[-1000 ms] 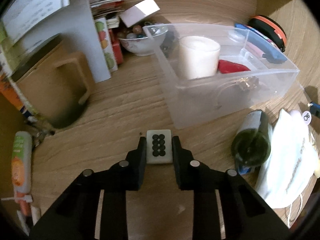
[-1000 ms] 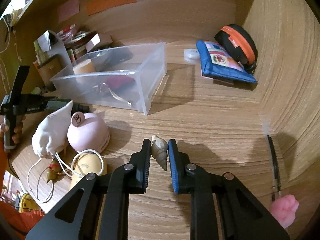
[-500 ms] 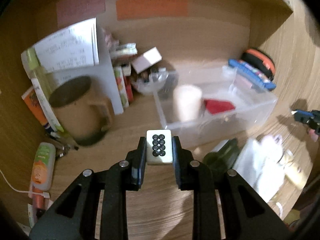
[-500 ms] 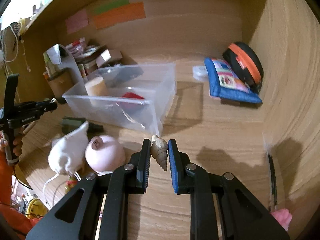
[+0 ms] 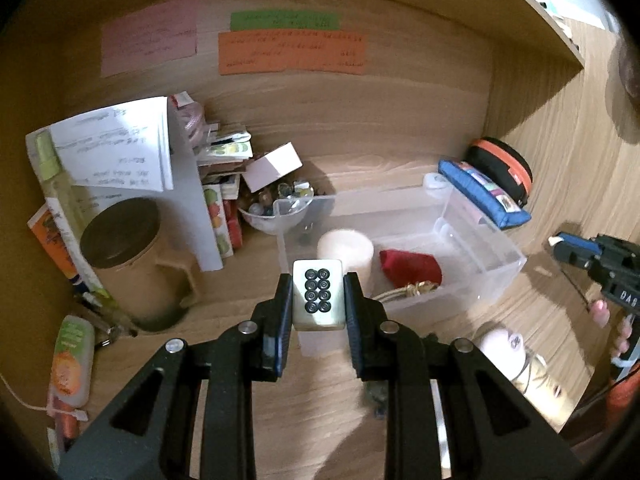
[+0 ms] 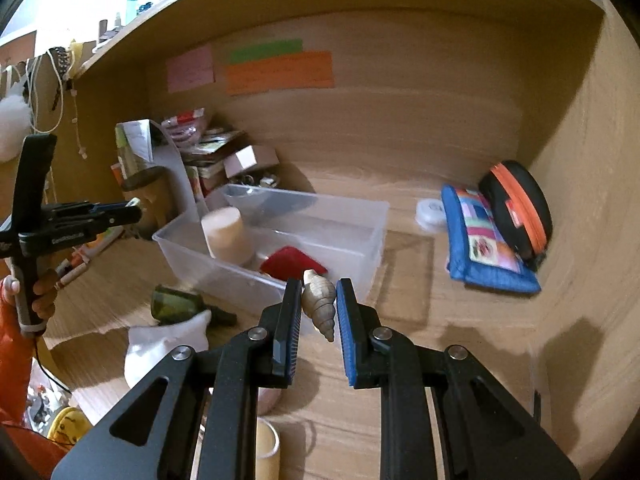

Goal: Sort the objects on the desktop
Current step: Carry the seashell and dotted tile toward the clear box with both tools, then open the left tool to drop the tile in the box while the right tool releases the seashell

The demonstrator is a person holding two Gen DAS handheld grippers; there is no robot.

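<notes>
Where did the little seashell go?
In the right wrist view, the seashell is pinched in the right hand-held gripper, up off the desk, just in front of the clear bin.

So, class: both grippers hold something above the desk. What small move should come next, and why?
Probably carry the left gripper forward until its mahjong tile is over the clear bin, then release. The bin already holds a candle and a red item, with bare floor beside them. The right gripper holds a seashell.

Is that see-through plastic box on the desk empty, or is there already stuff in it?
Not empty. The clear box already holds a cream cylinder and a red item, and the left wrist view shows something gold-coloured in it too.
</notes>
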